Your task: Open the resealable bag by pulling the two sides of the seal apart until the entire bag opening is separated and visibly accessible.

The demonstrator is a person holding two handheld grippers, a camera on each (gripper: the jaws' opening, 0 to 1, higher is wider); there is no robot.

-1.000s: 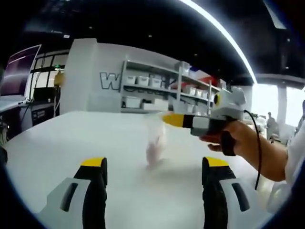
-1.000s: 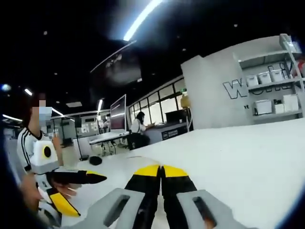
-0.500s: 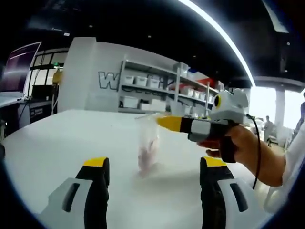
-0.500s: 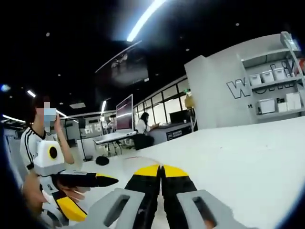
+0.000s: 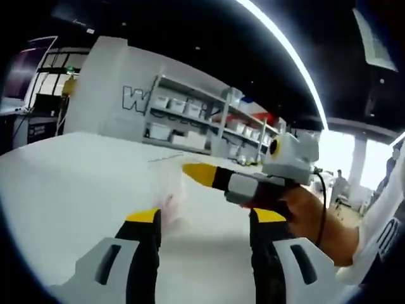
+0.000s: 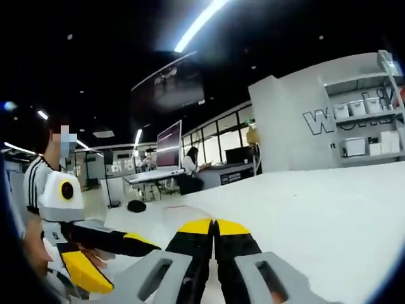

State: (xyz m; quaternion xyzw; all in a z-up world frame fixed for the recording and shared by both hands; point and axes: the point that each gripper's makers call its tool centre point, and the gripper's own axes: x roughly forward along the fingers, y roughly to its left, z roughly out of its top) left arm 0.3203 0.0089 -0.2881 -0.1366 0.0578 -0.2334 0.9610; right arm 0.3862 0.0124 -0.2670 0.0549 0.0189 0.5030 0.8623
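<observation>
A clear resealable bag (image 5: 168, 190) with something pink inside hangs over the white table (image 5: 69, 171). Its top edge is pinched in my right gripper (image 5: 197, 172), which reaches in from the right in a person's hand (image 5: 310, 218). The bag looks faint and blurred. My left gripper (image 5: 205, 218) is open, and the bag hangs just beyond its left jaw. In the right gripper view my right gripper (image 6: 214, 227) is shut, with a thin strip of bag rim (image 6: 182, 208) curving off its tips. The open left gripper (image 6: 104, 250) lies low at the left.
Beyond the table stands a grey wall with shelves of white bins (image 5: 190, 117). The person holding the grippers (image 6: 44, 183) stands at the left. Desks with monitors (image 6: 171, 142) and a seated person (image 6: 190, 166) lie far behind. White tabletop (image 6: 329, 209) stretches to the right.
The left gripper has come closer to the hanging bag and the right gripper, and its jaws stand a little narrower. The right gripper stays shut on the bag.
</observation>
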